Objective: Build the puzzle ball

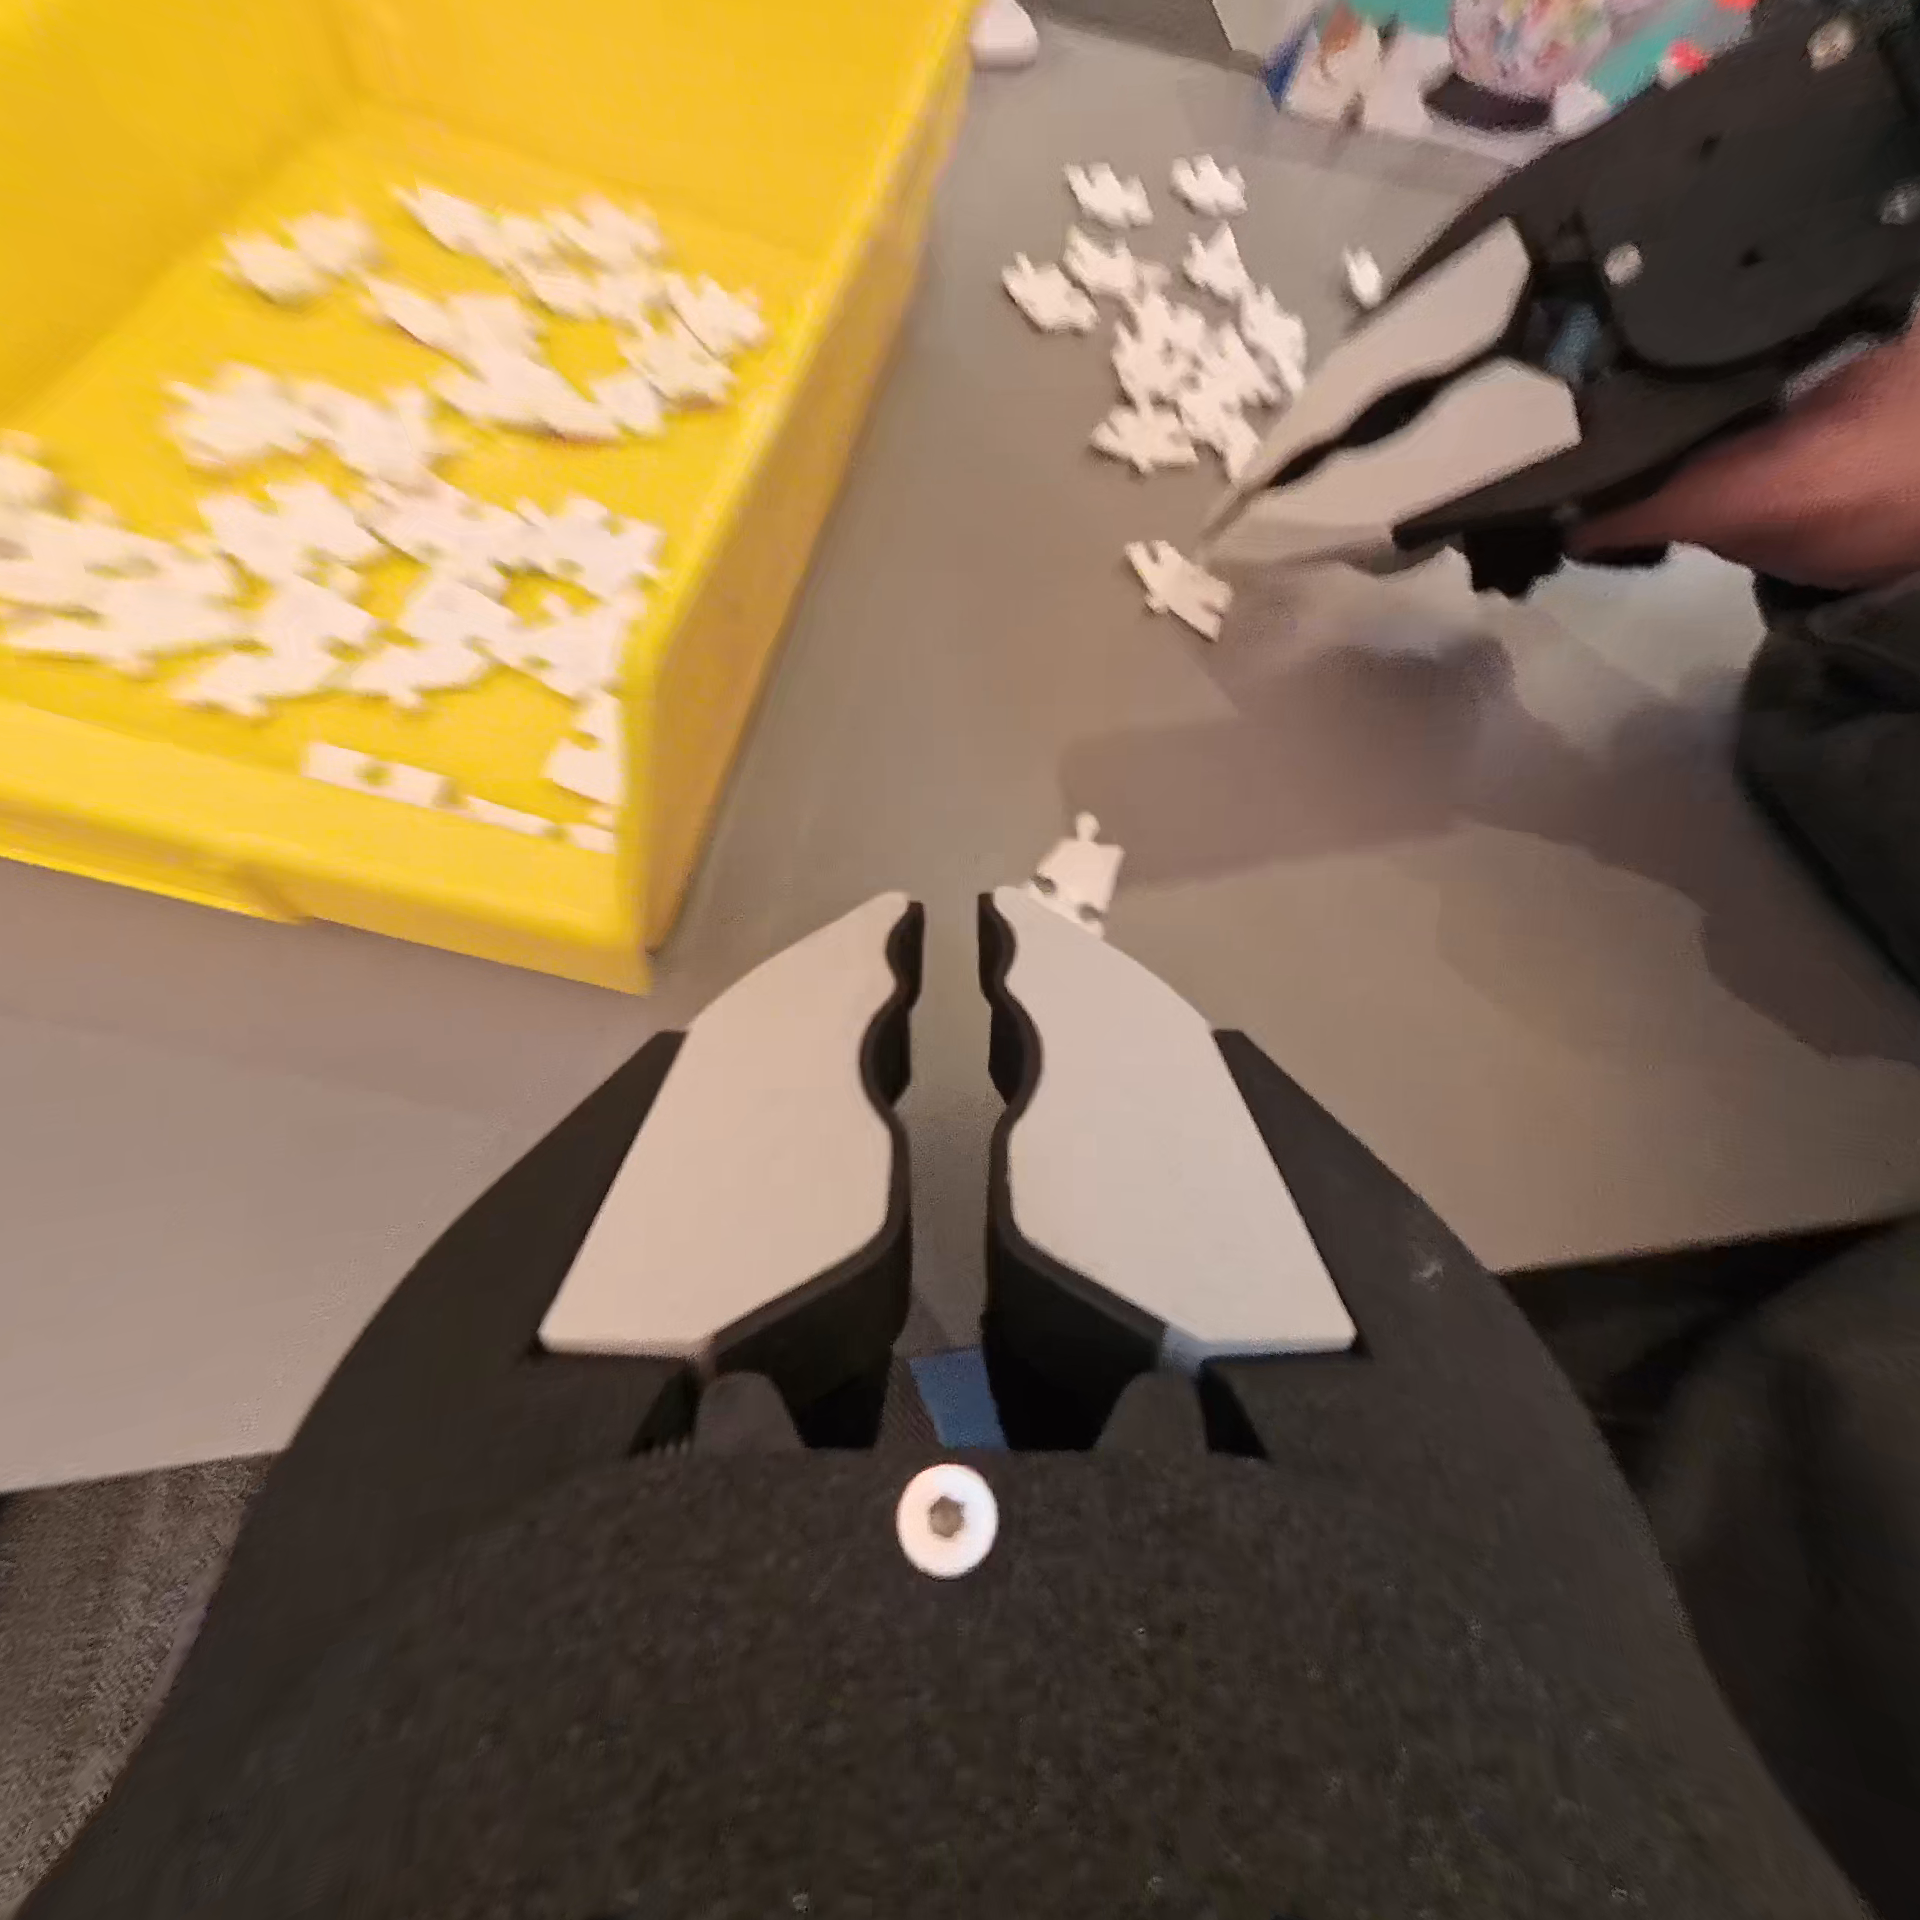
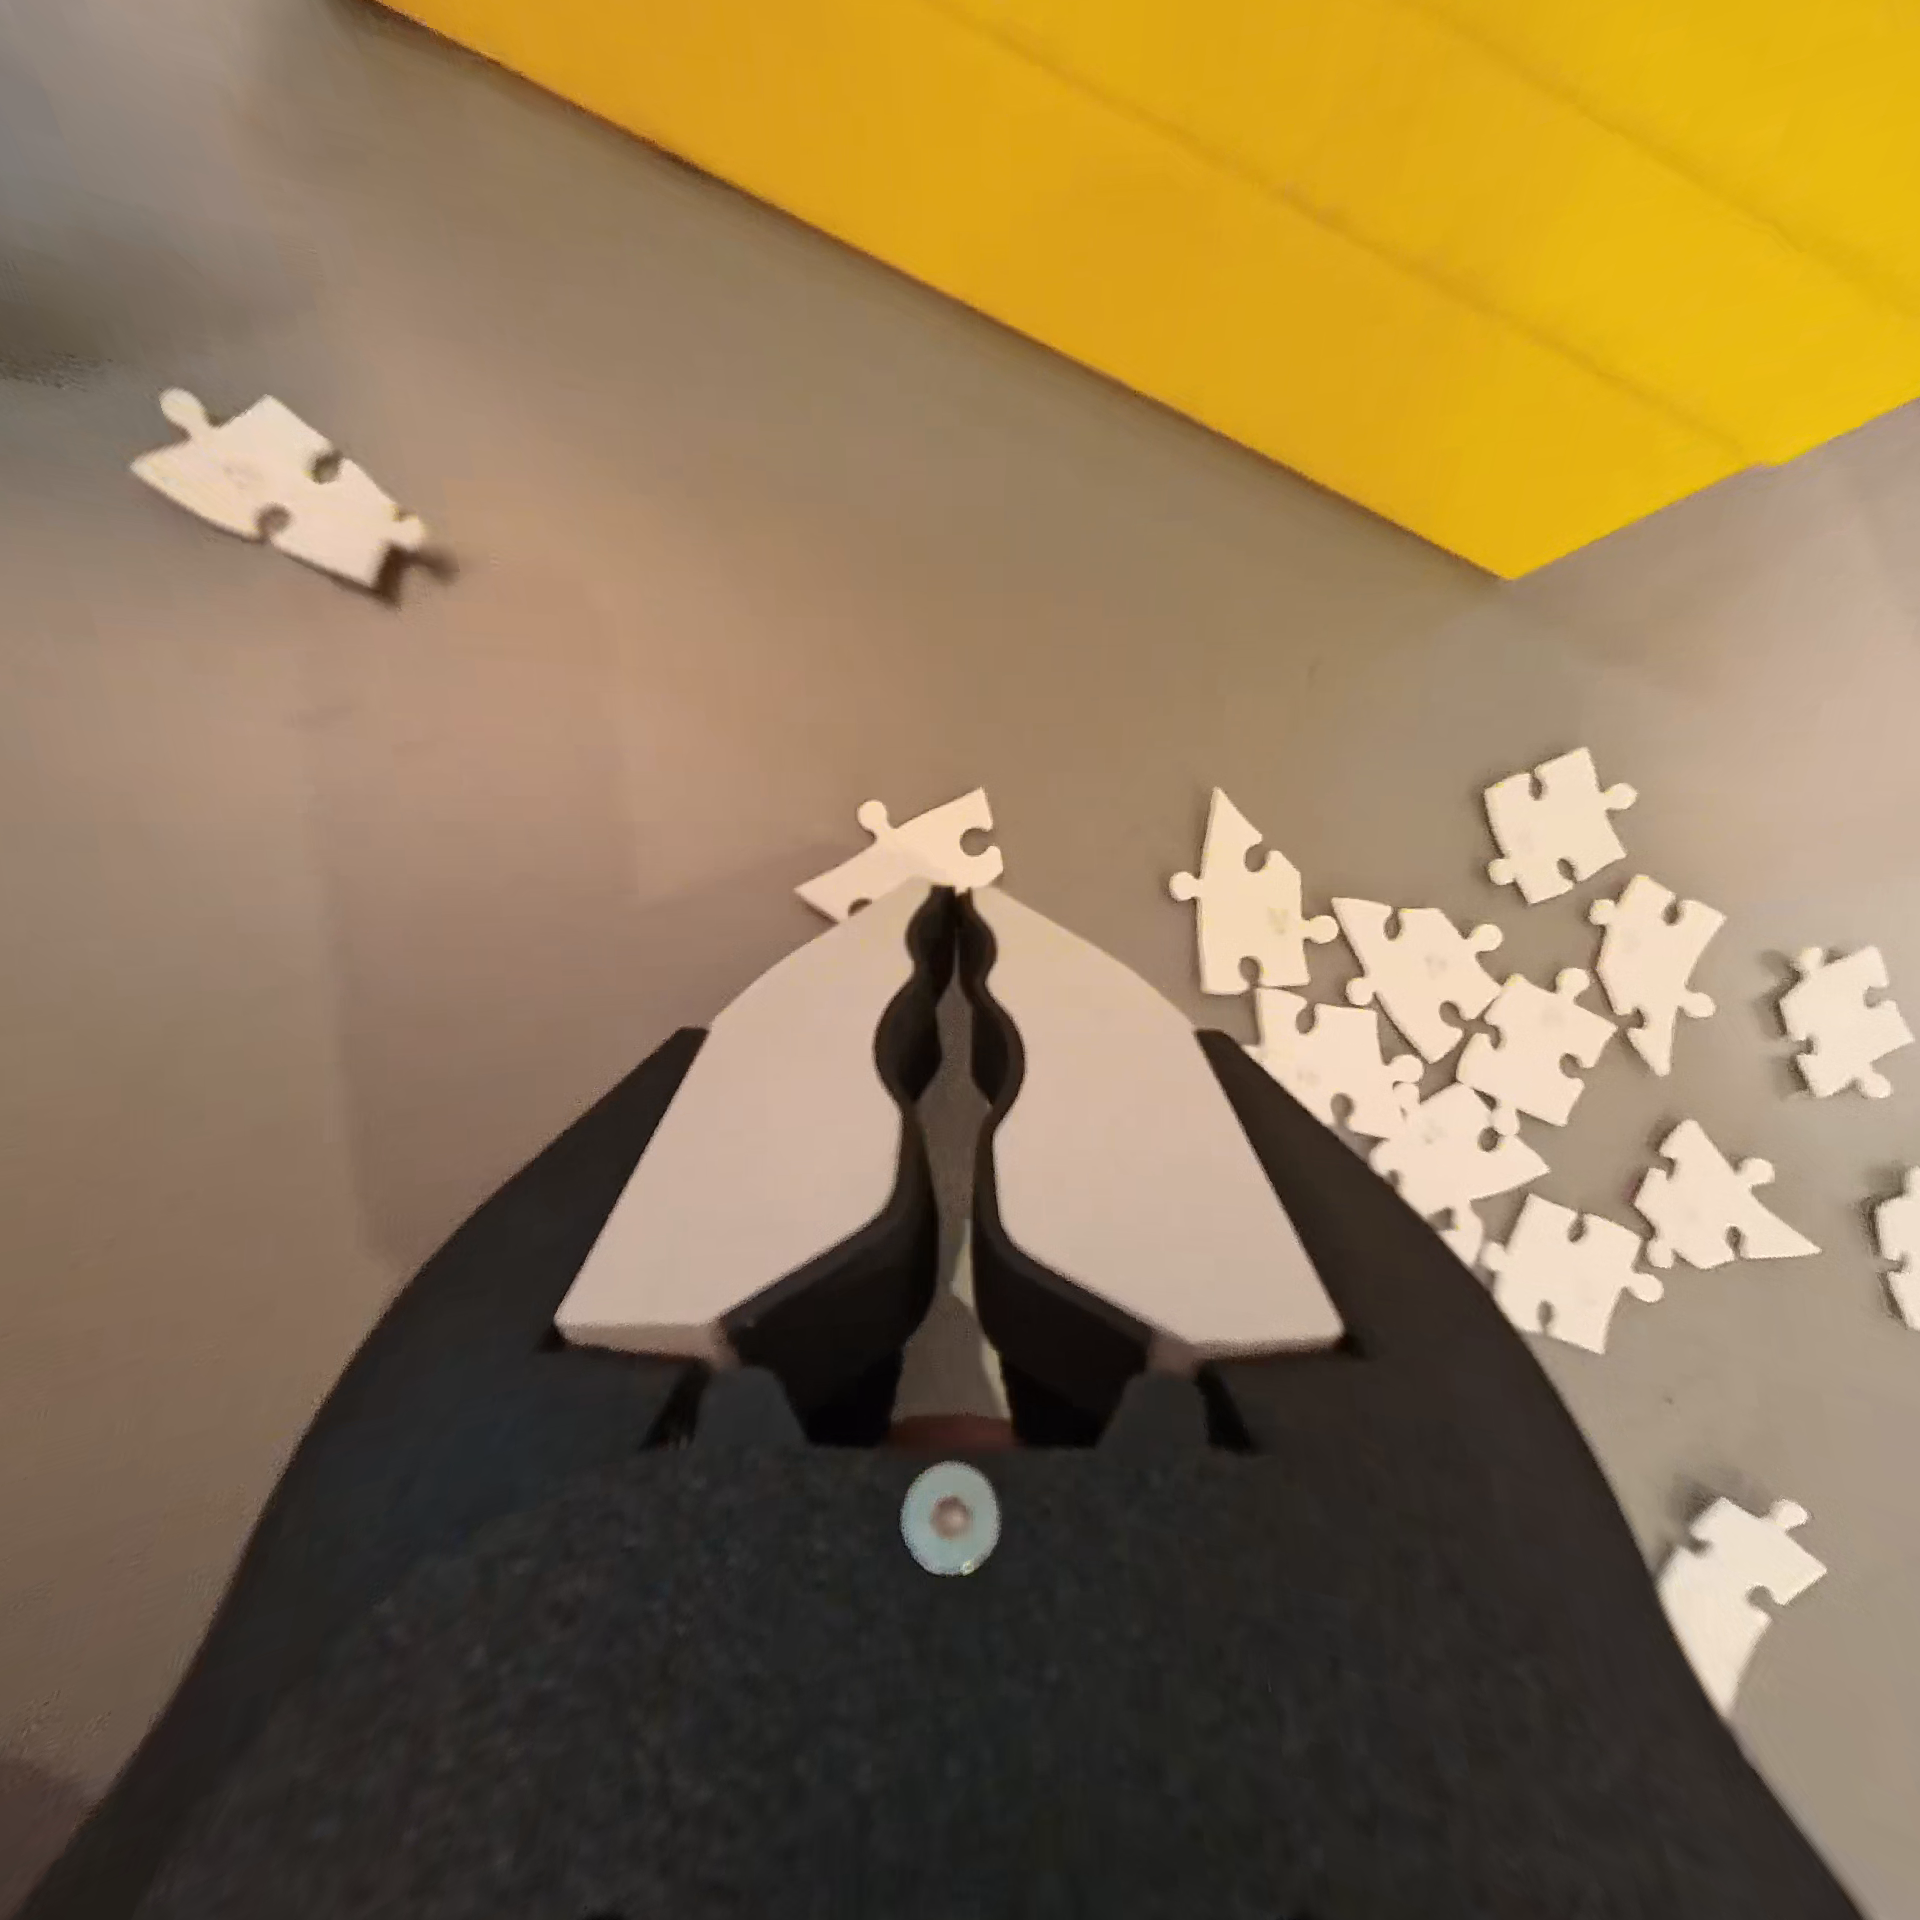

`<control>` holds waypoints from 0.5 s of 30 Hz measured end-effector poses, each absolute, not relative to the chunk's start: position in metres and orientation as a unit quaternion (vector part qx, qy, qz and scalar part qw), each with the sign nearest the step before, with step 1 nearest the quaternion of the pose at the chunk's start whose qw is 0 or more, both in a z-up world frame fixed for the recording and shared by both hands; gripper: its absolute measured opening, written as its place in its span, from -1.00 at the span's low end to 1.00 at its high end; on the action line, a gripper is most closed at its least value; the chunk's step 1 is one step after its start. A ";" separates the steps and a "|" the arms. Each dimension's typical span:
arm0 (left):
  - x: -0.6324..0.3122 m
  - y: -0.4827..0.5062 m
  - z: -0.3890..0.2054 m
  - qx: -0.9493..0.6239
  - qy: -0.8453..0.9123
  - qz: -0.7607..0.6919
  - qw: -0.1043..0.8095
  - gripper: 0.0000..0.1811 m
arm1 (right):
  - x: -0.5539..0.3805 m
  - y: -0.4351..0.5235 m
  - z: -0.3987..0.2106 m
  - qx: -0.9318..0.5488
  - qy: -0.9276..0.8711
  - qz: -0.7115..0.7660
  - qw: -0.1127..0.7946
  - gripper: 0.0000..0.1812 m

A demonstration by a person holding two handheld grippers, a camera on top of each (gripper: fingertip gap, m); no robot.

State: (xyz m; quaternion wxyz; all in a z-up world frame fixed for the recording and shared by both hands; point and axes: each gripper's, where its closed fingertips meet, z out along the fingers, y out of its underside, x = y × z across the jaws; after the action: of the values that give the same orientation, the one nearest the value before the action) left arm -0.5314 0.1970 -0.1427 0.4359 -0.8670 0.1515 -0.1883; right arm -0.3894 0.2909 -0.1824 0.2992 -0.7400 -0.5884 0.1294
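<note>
My right gripper [image 2: 951, 896] is shut on the edge of a white puzzle piece [image 2: 920, 850], just above the grey table. The left wrist view shows this gripper [image 1: 1221, 535] at the upper right, a hand holding it, with the piece [image 1: 1179, 587] at its tips. My left gripper [image 1: 951, 914] is open by a narrow gap and empty, low over the table. A small joined white piece [image 1: 1081, 868] lies just past its right fingertip; it also shows in the right wrist view [image 2: 281, 488]. A loose pile of white pieces [image 2: 1455, 1039] lies to the right of my right gripper.
A yellow bin [image 1: 790, 499] holding several white pieces stands to the left of my left gripper; its outer wall [image 2: 1247, 229] crosses the top of the right wrist view. The loose pile [image 1: 1184, 332] lies beyond the right gripper. A colourful box [image 1: 1507, 62] stands at the far right.
</note>
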 end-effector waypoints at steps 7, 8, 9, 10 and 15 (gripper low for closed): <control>-0.508 0.199 -0.180 -0.900 0.161 -0.195 0.355 -0.99 | -0.409 0.277 -0.192 -0.722 -0.613 0.169 0.272 -1.00; -0.505 0.200 -0.182 -0.901 0.163 -0.194 0.351 -1.00 | -0.412 0.271 -0.192 -0.717 -0.620 0.174 0.267 -1.00; -0.503 0.201 -0.185 -0.904 0.166 -0.190 0.346 -1.00 | -0.416 0.266 -0.192 -0.711 -0.626 0.179 0.266 -1.00; -0.502 0.201 -0.187 -0.906 0.170 -0.185 0.341 -1.00 | -0.420 0.260 -0.192 -0.705 -0.632 0.183 0.265 -1.00; -0.500 0.199 -0.191 -0.908 0.182 -0.167 0.337 -1.00 | -0.430 0.246 -0.191 -0.676 -0.662 0.201 0.253 -1.00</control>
State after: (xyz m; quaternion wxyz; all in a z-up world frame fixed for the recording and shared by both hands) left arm -0.5000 0.1995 -0.1906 0.3373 -0.9085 0.1821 -0.1666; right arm -0.4303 0.2455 -0.1915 0.2526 -0.6762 -0.6622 0.2010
